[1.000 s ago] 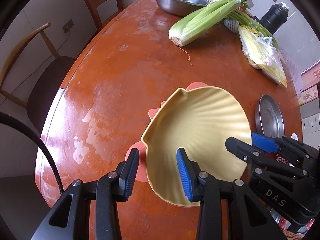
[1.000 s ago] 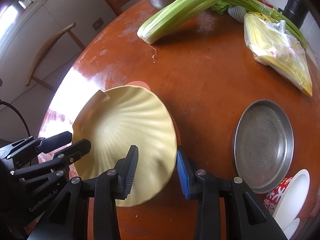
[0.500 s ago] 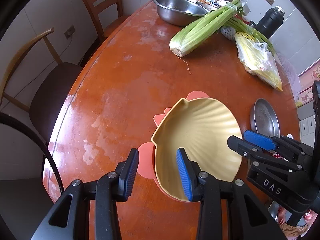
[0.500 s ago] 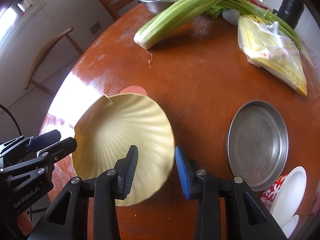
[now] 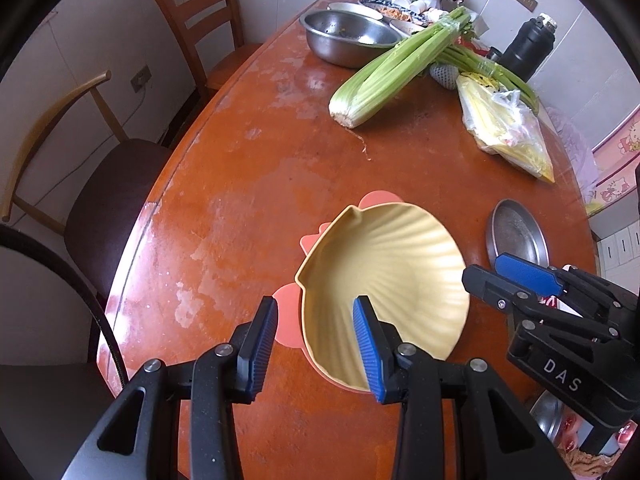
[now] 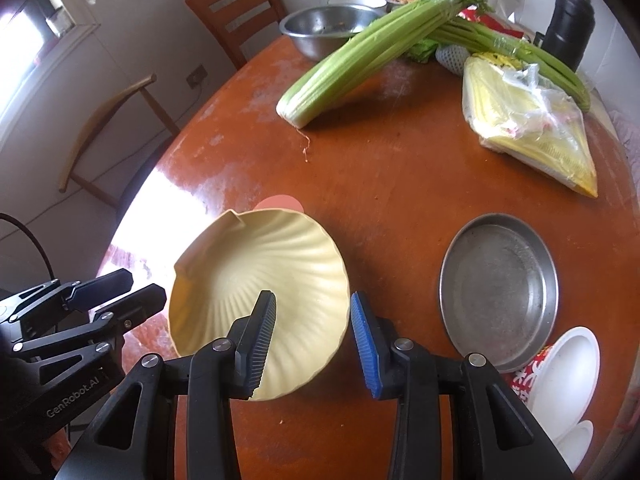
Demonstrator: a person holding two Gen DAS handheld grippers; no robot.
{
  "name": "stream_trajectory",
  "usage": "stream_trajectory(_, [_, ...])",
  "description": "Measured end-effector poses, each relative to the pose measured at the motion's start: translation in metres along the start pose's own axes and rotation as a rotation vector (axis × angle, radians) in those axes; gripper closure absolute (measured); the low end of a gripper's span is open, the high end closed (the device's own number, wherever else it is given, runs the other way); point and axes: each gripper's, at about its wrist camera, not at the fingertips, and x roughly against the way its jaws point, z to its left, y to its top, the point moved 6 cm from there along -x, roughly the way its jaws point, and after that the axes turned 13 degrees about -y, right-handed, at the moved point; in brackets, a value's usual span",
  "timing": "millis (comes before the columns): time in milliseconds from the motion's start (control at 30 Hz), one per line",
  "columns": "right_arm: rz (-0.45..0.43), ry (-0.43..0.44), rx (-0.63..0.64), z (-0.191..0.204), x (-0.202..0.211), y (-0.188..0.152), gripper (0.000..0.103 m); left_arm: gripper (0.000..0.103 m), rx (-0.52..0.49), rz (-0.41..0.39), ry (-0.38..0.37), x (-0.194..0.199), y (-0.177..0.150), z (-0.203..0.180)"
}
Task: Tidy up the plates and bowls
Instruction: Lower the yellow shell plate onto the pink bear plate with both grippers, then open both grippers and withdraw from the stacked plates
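A yellow shell-shaped plate [image 5: 384,280] [image 6: 260,276] rests on a pink plate [image 5: 286,312] [image 6: 278,202] on the orange-brown table [image 5: 256,184]. Only the pink plate's edges show around it. My left gripper [image 5: 316,344] hangs above the yellow plate's left rim with its jaws apart and no pad touching it. Over the plate's right rim my right gripper [image 6: 314,336] is open too, with nothing pressed between its pads. Each gripper shows in the other's view, either side of the plate.
A steel pan [image 6: 498,292] lies right of the plates, with white dishes [image 6: 560,372] at the table's right edge. Farther back are celery [image 5: 392,72], a bag of yellow goods [image 5: 504,124], a steel bowl [image 5: 348,38] and a black flask [image 5: 528,48]. Chairs [image 5: 108,196] stand left.
Both grippers have risen away from the yellow plate, which now looks smaller and stays on the pink plate. More of the table shows in both views.
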Motion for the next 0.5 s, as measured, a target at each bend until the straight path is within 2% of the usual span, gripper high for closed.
stream_trajectory(500, [-0.095,-0.021,-0.058,-0.026,0.057,-0.007,0.062,0.062,-0.081,-0.053,-0.008,0.027,0.003,-0.038])
